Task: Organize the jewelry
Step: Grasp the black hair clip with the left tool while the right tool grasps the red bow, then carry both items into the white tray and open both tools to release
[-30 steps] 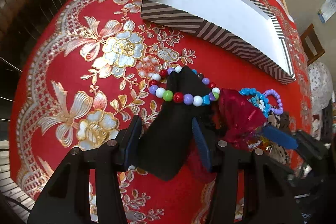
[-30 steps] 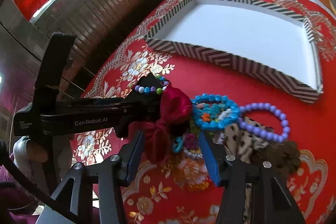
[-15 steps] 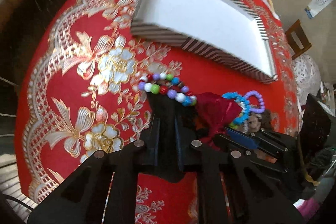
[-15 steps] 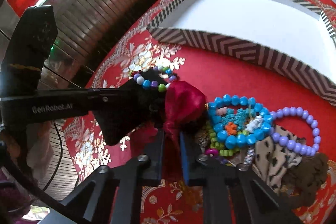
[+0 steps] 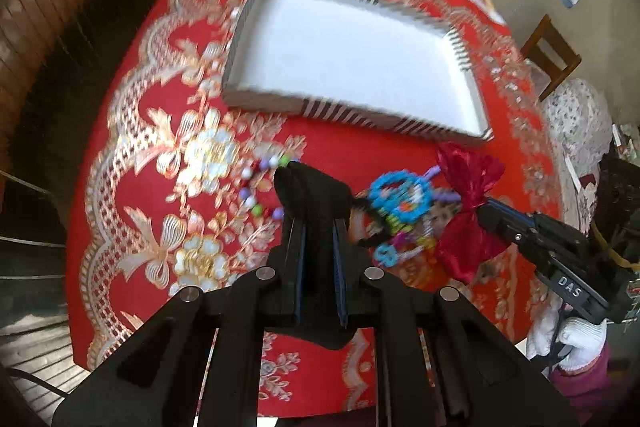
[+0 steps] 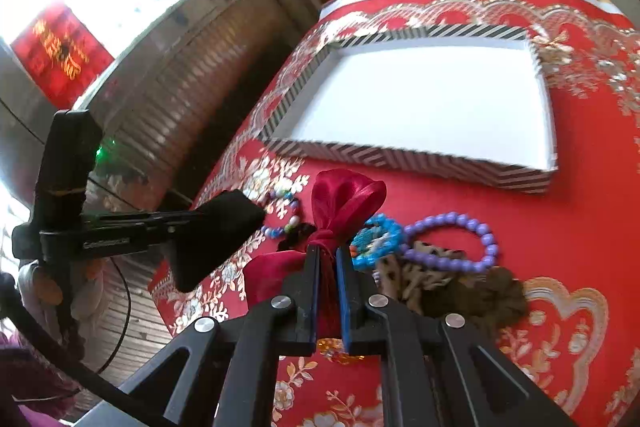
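As seen from the left wrist, the left gripper (image 5: 319,239) had its fingers clamped on a black cloth piece (image 5: 312,195), raised above the red patterned surface (image 5: 132,155). A multicoloured bead bracelet (image 5: 260,187) lay just beyond it, near the striped tray (image 5: 352,115).

From the right wrist, the right gripper (image 6: 328,267) had its fingers pinched on a red satin bow (image 6: 344,199). Beside it lay a blue bracelet (image 6: 376,239) and a purple bracelet (image 6: 456,239).
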